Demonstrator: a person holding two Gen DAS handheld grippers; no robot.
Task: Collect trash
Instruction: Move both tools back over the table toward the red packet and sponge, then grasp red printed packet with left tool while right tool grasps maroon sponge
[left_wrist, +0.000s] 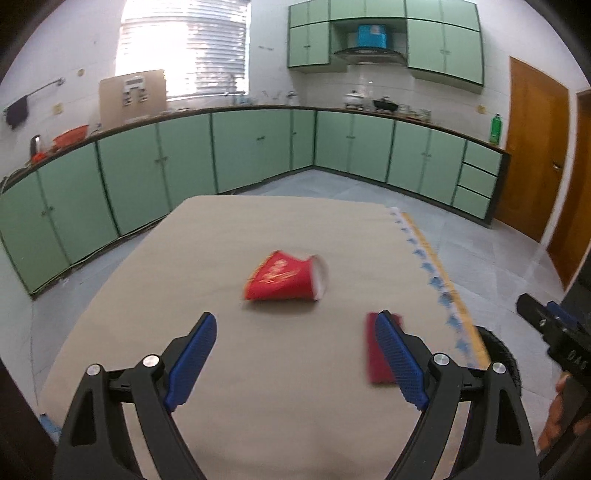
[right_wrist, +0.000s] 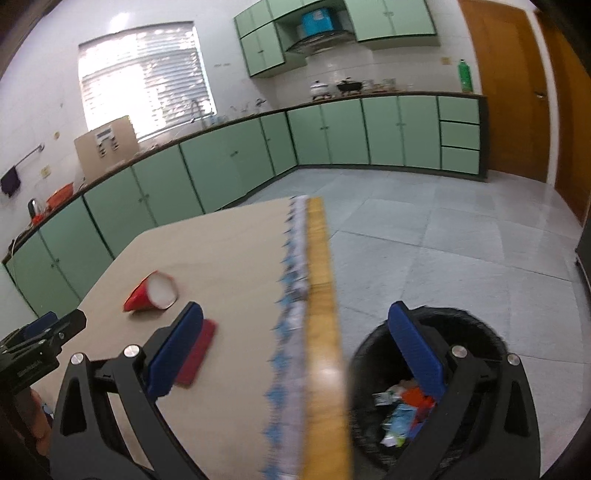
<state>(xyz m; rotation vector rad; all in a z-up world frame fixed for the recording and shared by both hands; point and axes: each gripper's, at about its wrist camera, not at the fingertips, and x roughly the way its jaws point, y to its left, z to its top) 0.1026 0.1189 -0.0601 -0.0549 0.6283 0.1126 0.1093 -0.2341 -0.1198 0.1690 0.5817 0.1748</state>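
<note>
A crushed red paper cup (left_wrist: 286, 277) lies on its side on the beige table (left_wrist: 240, 406); it also shows in the right wrist view (right_wrist: 151, 293). A flat dark red packet (left_wrist: 376, 350) lies near the table's right edge, also seen in the right wrist view (right_wrist: 197, 352). My left gripper (left_wrist: 295, 360) is open and empty above the table, short of the cup. My right gripper (right_wrist: 293, 352) is open and empty, straddling the table's right edge above a black trash bin (right_wrist: 484, 332) holding several scraps.
The bin's rim (left_wrist: 498, 354) shows by the table's right edge. The table cloth (right_wrist: 291, 295) has a blue-patterned fringe over a yellow wooden edge (right_wrist: 321, 295). Green cabinets (left_wrist: 184, 155) line the walls. A wooden door (left_wrist: 532, 147) stands at right.
</note>
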